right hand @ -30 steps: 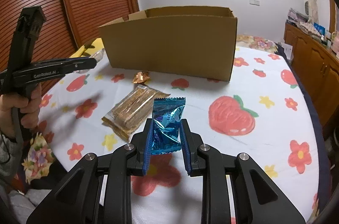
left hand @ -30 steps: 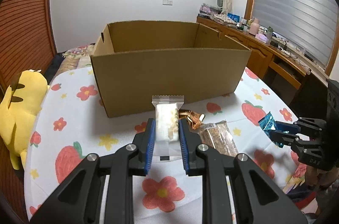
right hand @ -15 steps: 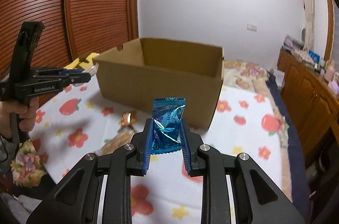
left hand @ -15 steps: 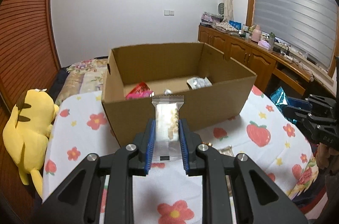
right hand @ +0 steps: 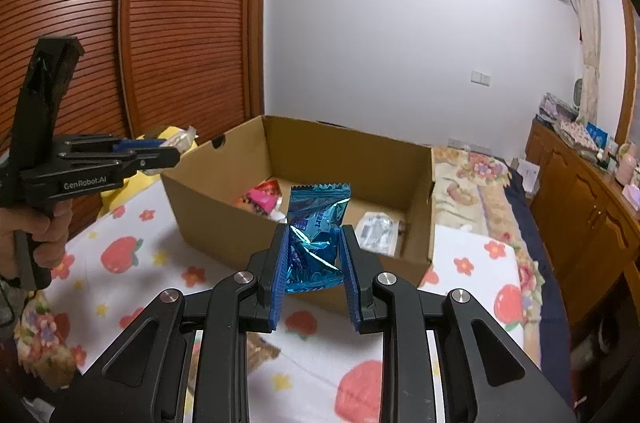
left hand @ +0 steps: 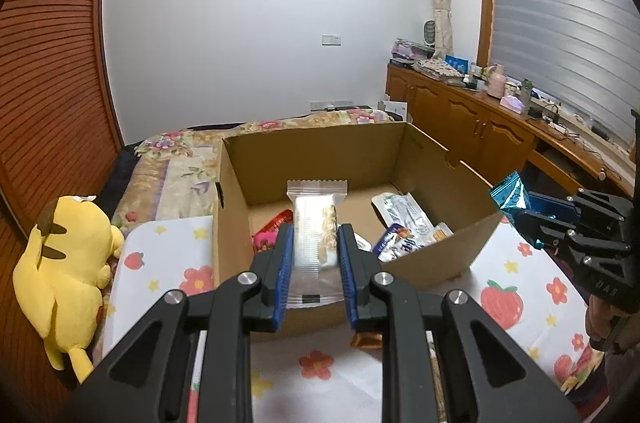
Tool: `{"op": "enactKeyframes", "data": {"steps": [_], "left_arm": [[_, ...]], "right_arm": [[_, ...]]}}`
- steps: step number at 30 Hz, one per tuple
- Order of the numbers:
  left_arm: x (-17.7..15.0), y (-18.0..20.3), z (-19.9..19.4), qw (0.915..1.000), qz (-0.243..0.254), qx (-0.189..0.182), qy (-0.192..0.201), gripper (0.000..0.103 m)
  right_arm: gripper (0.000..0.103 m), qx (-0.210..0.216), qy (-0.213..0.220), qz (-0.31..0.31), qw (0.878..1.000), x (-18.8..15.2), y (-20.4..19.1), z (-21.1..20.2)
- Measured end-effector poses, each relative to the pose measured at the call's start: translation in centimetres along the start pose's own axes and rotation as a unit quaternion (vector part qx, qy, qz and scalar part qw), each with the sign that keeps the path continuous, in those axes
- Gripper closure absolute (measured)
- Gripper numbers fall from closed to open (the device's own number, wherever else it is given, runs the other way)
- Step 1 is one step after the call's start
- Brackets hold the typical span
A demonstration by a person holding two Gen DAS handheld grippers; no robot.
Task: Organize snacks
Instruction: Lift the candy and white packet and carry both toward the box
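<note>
**Both packets lifted over the box**

My left gripper has its jaws clamped on a clear plastic packet of pale puffed-grain bar, held upright. My right gripper has its jaws pinched on a crinkled blue foil snack packet. A second ago both hung low over the strawberry-print bench, facing the wall of the open brown cardboard box; now both are higher and I look into it, at a pink packet and silver-white wrappers on its floor. A yellow plush toy lies left of the box.
</note>
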State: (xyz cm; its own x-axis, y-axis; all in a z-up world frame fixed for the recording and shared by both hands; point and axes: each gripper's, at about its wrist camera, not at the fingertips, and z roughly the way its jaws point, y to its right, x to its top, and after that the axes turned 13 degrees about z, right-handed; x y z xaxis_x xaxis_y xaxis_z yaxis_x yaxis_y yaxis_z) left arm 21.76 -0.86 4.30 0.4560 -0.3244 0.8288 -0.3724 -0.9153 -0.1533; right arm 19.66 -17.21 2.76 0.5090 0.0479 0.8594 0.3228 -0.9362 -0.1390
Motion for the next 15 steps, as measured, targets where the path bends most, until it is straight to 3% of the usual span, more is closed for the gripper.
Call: {"op": "enactKeyframes", "data": {"steps": [15], "left_arm": [[1.3, -1.3, 4.3, 0.9991, -0.029, -0.002, -0.029, 0.083]], "right_arm": [[0.08, -0.034, -0.014, -0.012, 0.999, 1.8, 0.2, 5.1]]}}
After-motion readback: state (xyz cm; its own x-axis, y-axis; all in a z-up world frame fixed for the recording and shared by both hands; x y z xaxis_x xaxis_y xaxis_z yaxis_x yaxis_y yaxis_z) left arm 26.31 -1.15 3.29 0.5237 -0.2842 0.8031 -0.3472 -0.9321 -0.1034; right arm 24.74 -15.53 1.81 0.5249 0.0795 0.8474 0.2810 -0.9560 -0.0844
